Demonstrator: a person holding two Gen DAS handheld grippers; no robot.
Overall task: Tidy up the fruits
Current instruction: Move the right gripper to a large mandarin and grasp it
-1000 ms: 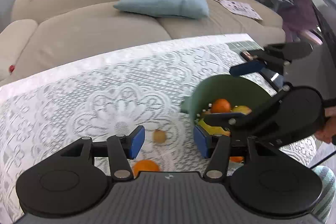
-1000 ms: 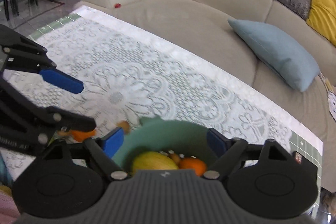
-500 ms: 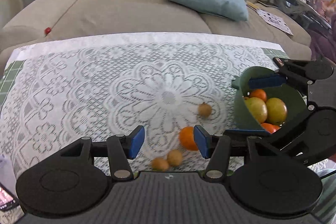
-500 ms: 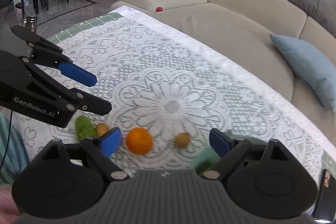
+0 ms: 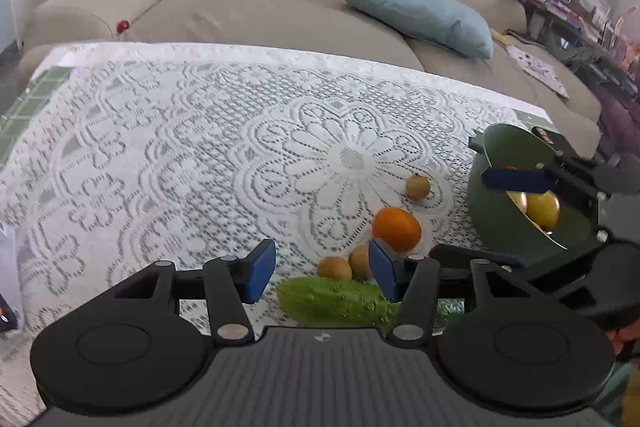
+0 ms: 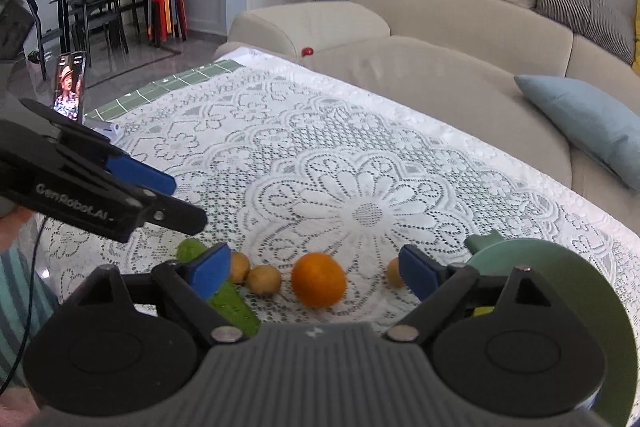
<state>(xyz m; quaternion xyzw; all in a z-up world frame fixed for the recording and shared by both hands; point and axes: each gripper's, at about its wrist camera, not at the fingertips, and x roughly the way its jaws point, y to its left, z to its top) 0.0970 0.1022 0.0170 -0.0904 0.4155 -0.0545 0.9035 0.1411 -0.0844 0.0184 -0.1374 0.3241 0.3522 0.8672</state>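
Between my right gripper's [image 6: 314, 273] open fingers, just closing and empty, sits the round orange fruit [image 6: 319, 279]; I'd grasp it next. Left gripper [image 5: 322, 271] open, empty.

A table [image 5: 44, 87] with a green grid top carries a white lace tablecloth [image 5: 200, 155] that covers most of it, patterned with a large flower at the centre. Near the front edge, loose fruit lies directly on the cloth: an orange [image 5: 396, 229], two small brown fruits [image 5: 334, 267] touching each other just beside it, a third small brown fruit [image 5: 418, 187] set apart toward the flower, and a bumpy green cucumber [image 5: 332, 301] nearest the edge. A green bowl [image 5: 508, 147] holding fruit sits at the right. A phone [image 6: 71, 85] stands on a holder at the far left corner.
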